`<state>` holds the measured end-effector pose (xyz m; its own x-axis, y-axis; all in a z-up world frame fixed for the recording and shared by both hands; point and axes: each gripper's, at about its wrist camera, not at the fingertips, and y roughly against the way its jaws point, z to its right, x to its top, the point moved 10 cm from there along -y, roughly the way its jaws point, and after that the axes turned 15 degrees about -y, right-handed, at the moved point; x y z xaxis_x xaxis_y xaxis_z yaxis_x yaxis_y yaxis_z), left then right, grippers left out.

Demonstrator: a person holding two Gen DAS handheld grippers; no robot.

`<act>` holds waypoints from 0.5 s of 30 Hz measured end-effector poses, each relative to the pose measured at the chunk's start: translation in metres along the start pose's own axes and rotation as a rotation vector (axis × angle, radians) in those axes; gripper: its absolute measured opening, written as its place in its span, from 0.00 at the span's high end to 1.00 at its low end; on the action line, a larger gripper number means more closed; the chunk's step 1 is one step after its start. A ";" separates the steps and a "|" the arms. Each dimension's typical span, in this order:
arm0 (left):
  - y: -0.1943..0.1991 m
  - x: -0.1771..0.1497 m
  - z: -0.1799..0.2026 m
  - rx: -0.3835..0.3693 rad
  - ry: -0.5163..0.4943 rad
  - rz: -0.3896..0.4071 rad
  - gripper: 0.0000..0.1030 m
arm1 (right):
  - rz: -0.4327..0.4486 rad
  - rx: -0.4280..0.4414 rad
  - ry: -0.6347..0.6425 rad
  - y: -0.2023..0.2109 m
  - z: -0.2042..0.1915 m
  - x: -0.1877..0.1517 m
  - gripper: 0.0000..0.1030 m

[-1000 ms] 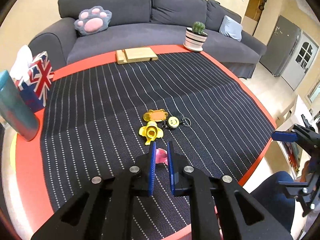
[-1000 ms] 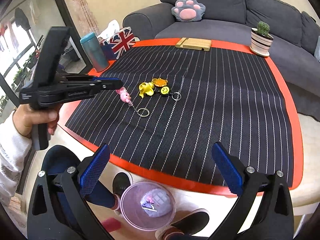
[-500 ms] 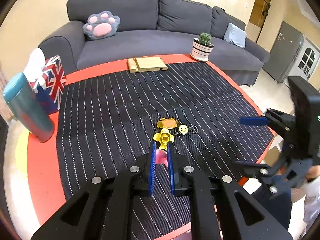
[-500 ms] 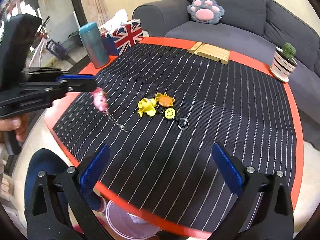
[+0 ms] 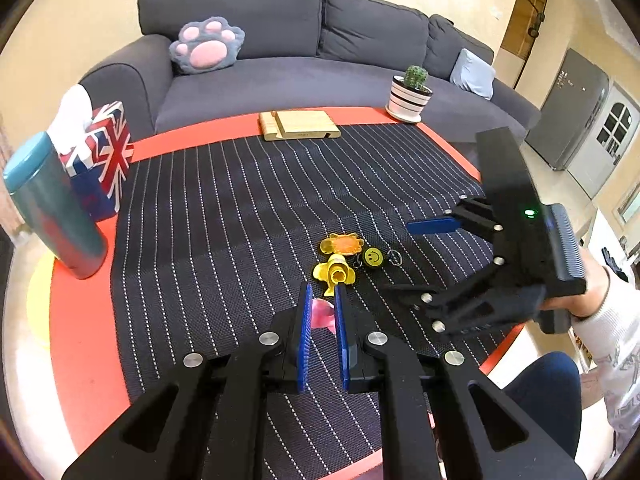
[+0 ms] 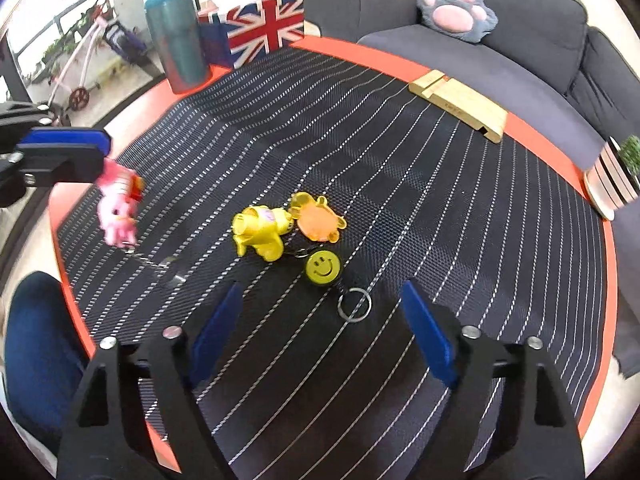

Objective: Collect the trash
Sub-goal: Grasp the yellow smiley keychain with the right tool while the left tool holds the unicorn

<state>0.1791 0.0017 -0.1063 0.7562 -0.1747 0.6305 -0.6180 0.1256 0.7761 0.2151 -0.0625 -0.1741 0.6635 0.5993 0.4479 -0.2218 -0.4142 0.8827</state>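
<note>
The left gripper (image 5: 321, 312) is seen clamped on a pink charm (image 6: 116, 204), held clear of the counter (image 5: 80, 332) with its key ring apparently trailing on the striped mat (image 6: 400, 160); blur prevents certainty. The right gripper (image 6: 320, 320) has just been narrowing, its 2 fingers still parted, gripping nothing, above the smiley badge (image 6: 321, 267). A yellow toy (image 6: 260, 232) and orange charm (image 6: 318, 218) are touching mid-mat.
</note>
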 end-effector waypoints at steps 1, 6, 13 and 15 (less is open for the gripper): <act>-0.001 -0.001 -0.001 -0.001 0.001 -0.002 0.89 | -0.005 -0.003 0.004 -0.003 0.001 0.000 0.30; -0.004 -0.004 -0.005 -0.001 0.010 -0.007 0.89 | -0.014 -0.007 0.025 -0.014 0.004 0.002 0.45; -0.007 -0.008 -0.006 -0.005 0.016 -0.011 0.89 | -0.005 -0.002 0.025 -0.019 0.006 0.005 0.76; -0.006 -0.008 -0.006 -0.006 0.017 -0.010 0.89 | -0.004 -0.001 0.030 -0.018 0.005 0.004 0.76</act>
<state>0.1778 0.0079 -0.1166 0.7662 -0.1595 0.6225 -0.6088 0.1296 0.7826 0.2250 -0.0559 -0.1884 0.6426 0.6214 0.4482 -0.2201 -0.4106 0.8848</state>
